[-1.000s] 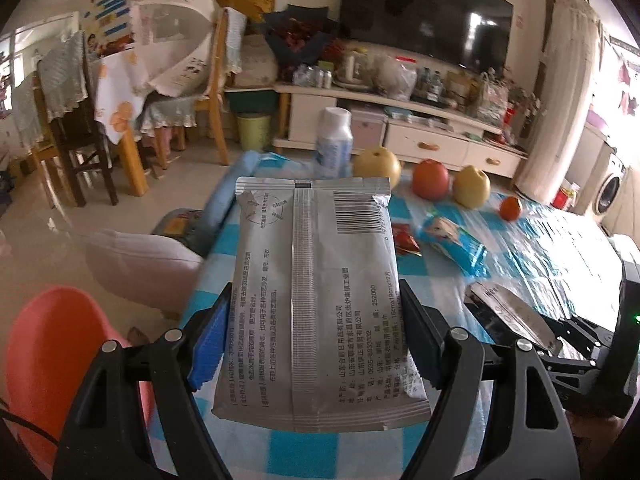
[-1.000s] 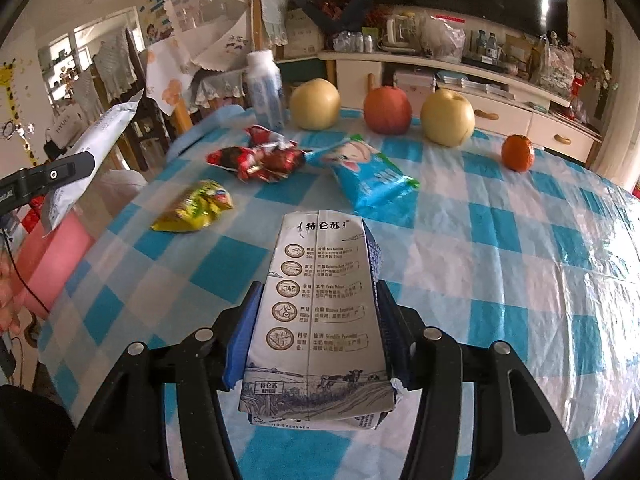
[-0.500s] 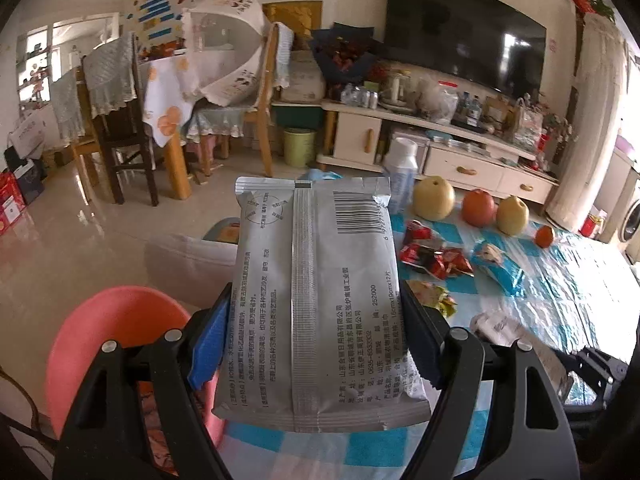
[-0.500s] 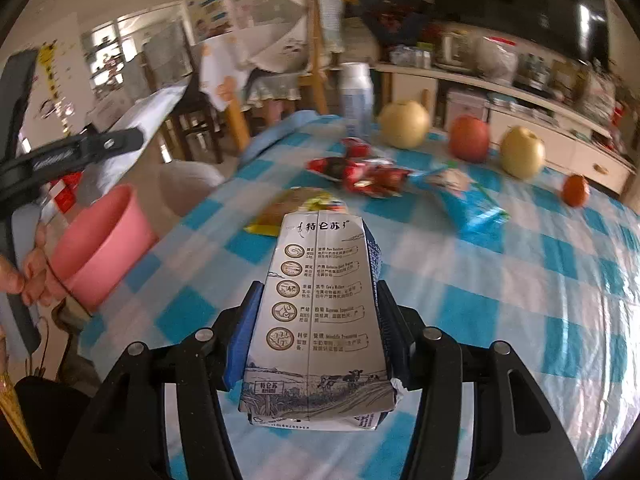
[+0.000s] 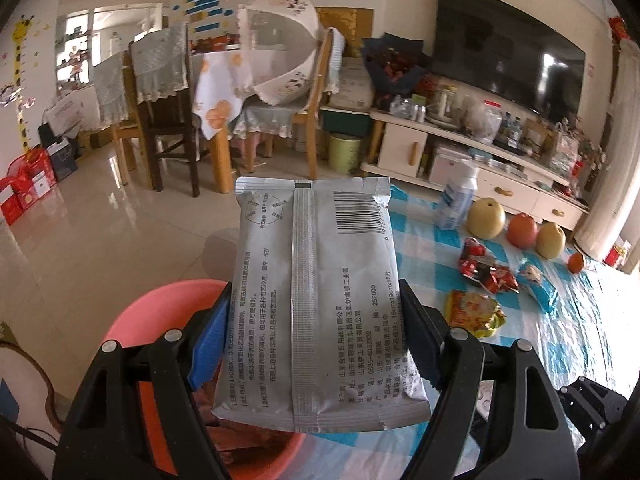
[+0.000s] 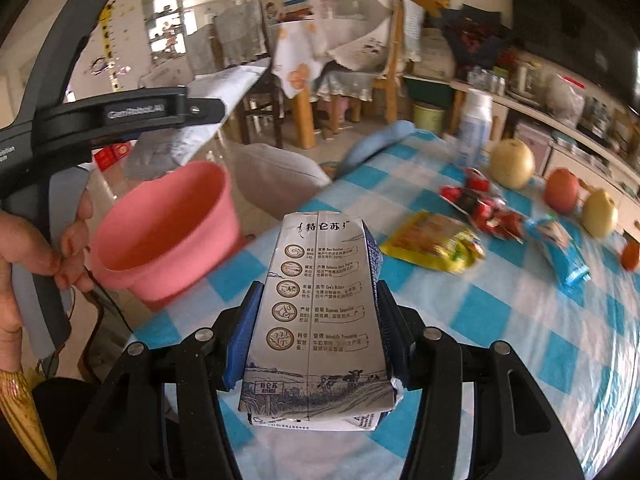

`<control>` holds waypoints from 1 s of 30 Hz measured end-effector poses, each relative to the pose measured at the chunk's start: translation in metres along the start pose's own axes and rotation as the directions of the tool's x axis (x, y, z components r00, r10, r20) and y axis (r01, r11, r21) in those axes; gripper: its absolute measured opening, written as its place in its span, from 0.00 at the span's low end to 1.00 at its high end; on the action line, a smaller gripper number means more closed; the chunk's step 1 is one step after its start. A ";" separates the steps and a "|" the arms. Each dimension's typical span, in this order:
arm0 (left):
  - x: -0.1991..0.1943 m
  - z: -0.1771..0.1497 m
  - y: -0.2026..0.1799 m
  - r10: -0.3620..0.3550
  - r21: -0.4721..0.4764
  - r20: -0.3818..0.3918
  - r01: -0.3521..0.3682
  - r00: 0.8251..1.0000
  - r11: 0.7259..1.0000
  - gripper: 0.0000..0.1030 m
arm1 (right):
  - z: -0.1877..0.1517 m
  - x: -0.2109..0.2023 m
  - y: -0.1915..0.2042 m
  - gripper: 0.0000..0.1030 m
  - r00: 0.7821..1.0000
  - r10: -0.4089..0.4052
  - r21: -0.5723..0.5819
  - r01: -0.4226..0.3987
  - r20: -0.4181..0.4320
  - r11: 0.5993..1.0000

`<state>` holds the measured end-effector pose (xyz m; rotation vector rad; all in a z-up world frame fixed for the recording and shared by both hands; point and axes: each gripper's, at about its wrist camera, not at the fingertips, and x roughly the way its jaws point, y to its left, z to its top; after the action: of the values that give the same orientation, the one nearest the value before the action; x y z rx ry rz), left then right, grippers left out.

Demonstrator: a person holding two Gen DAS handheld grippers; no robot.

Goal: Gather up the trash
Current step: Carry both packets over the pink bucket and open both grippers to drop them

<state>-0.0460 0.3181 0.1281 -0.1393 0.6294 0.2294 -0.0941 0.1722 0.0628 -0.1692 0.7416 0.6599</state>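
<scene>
Both hands have swung away from the middle of the worktop [image 6: 520, 320] toward its left edge, where a pink bin [image 6: 168, 232] stands just off the cloth. A second ago it was only a sliver at the edge of either view; it now lies directly beneath the left gripper [image 5: 316, 344]. That gripper's fingers [image 5: 210, 344] are clamped on a silver wipes packet [image 5: 320, 300], which hangs over the bin's open mouth. The right gripper [image 6: 316, 340] has its fingers closed on the sides of a flattened milk carton [image 6: 320, 312], still above the checked cloth and short of the bin. Judging by this, the packet looks ready to drop, with the carton to follow. A yellow snack bag [image 6: 436, 246], red wrappers [image 6: 480, 208] and a blue packet [image 6: 560, 248] remain on the worktop near the fruit along the far edge.
</scene>
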 end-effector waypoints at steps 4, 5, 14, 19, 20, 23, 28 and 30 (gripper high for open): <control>-0.001 0.000 0.016 0.033 -0.017 -0.001 -0.033 0.999 0.999 0.75 | 0.013 0.010 0.029 0.55 1.000 0.026 -0.062 -0.026 0.003 0.998; 0.000 0.000 0.019 0.040 -0.023 -0.002 -0.040 0.999 0.999 0.75 | 0.017 0.013 0.036 0.55 0.999 0.032 -0.077 -0.031 0.002 0.997; 0.002 -0.002 0.058 0.115 -0.071 -0.022 -0.116 0.993 0.991 0.75 | 0.046 0.042 0.090 0.55 0.998 0.067 -0.200 -0.068 -0.011 0.977; 0.007 -0.004 0.077 0.166 -0.086 -0.043 -0.169 0.985 0.982 0.76 | 0.052 0.066 0.113 0.55 0.997 0.065 -0.250 -0.072 -0.036 0.965; 0.007 -0.004 0.079 0.177 -0.085 -0.047 -0.181 0.983 0.980 0.76 | 0.051 0.071 0.116 0.56 0.997 0.062 -0.257 -0.070 -0.039 0.964; 0.010 -0.005 0.083 0.207 -0.086 -0.054 -0.211 0.977 0.974 0.77 | 0.048 0.080 0.121 0.67 0.996 0.078 -0.266 -0.087 -0.042 0.960; 0.008 -0.004 0.084 0.226 -0.093 -0.043 -0.229 0.973 0.969 0.83 | 0.040 0.077 0.118 0.80 0.998 0.067 -0.269 -0.068 -0.011 0.961; 0.008 -0.004 0.081 0.233 -0.081 -0.044 -0.236 0.971 0.968 0.83 | 0.038 0.073 0.115 0.82 0.998 0.056 -0.265 -0.052 0.008 0.963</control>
<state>-0.0626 0.3973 0.1147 -0.1518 0.6704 0.4843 -0.1032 0.3127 0.0510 -0.3902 0.6430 0.8114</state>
